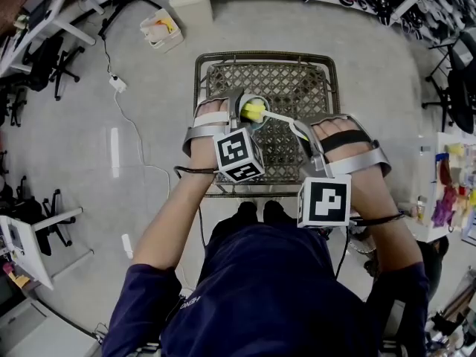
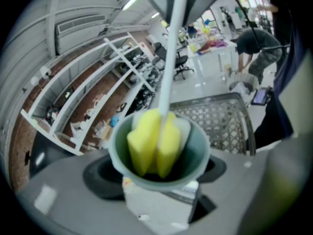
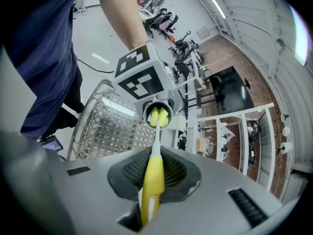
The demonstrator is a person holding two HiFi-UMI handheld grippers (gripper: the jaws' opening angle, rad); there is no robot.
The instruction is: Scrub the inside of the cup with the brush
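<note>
Over the wire table (image 1: 297, 80), the left gripper (image 1: 238, 110) squeezes the cup (image 2: 195, 155) and the right gripper (image 1: 307, 141) squeezes the brush (image 3: 153, 175), so it seems best to rub its sponge (image 2: 149, 146) round every wall.

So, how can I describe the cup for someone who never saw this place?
Look over the metal mesh table, at the left tool. It grips a small pale green cup. It is the only cup there, and a yellow sponge brush is pushed into it.
</note>
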